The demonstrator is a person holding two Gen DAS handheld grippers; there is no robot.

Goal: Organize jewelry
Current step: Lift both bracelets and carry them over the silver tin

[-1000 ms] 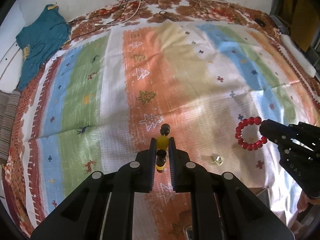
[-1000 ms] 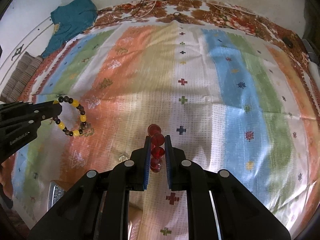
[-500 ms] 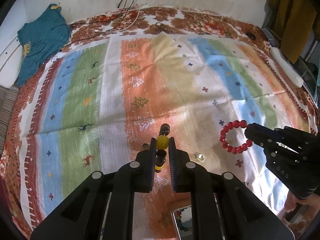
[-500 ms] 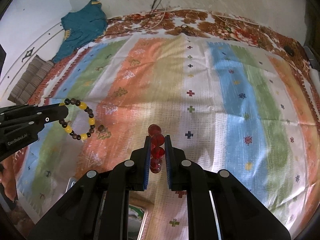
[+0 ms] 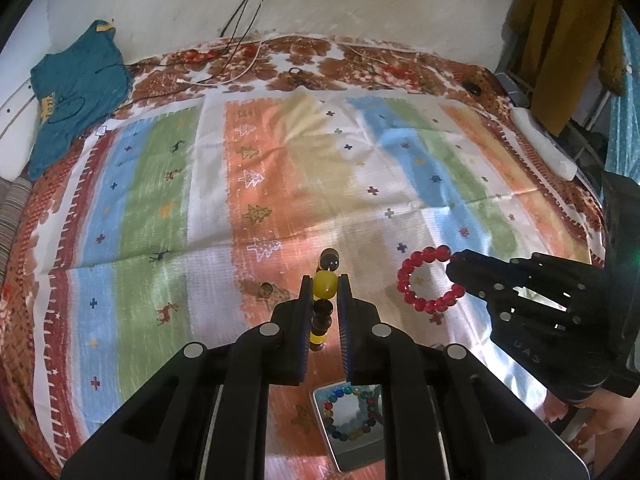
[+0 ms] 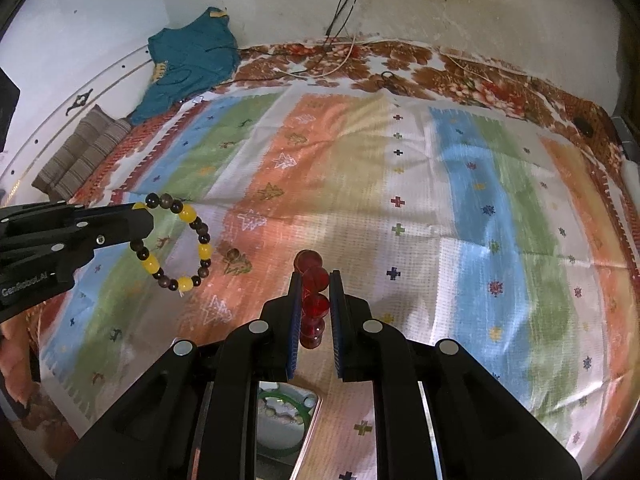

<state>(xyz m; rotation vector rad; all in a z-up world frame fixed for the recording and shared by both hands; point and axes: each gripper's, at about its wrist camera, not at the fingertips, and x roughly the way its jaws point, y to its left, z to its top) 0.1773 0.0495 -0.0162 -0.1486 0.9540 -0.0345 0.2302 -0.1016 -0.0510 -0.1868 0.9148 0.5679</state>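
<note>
My left gripper (image 5: pixel 324 280) is shut on a yellow and dark brown bead bracelet (image 5: pixel 323 286), held above the striped blanket; the bracelet hangs as a ring in the right wrist view (image 6: pixel 172 246). My right gripper (image 6: pixel 314 278) is shut on a red bead bracelet (image 6: pixel 314 280), seen as a ring in the left wrist view (image 5: pixel 426 280). A metal tin (image 5: pixel 352 424) with a multicoloured bead bracelet lies below the left gripper. Another tin (image 6: pixel 286 420) with a green bangle lies under the right gripper.
The striped blanket (image 5: pixel 280 168) covers a bed. A single brown bead (image 5: pixel 265 289) lies on it near the left gripper. A teal shirt (image 5: pixel 76 92) and cables (image 5: pixel 240 72) lie at the far edge. A white object (image 5: pixel 544 144) lies at the right edge.
Both grippers have lifted and pulled back with their bracelets. The two tins have come into view beneath them. The small shiny piece on the blanket is now out of sight.
</note>
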